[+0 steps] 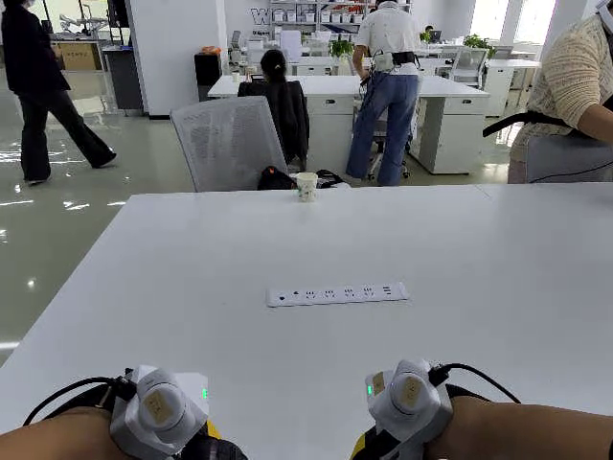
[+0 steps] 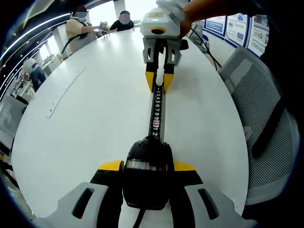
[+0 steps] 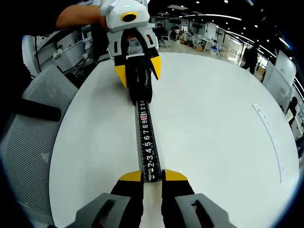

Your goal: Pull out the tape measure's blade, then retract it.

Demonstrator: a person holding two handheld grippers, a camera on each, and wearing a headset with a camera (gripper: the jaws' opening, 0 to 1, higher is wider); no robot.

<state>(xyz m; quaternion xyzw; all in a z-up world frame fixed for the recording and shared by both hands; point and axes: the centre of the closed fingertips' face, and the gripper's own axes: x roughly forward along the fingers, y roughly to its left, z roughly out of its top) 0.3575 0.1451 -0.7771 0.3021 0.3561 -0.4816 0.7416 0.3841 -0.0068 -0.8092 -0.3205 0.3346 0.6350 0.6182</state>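
Left gripper: grey body, yellow-tipped jaws clamped on the tape measure, a black rounded case, low over the smooth white table. Right gripper faced it, jaws pinched together on the end of the blade. The blade was narrow and flat, dark with pale numerals, and stretched straight between the two. Both forearms were low at the near edge, pointing inward. A white power strip lay mid-table, and a paper cup stood at the far edge.
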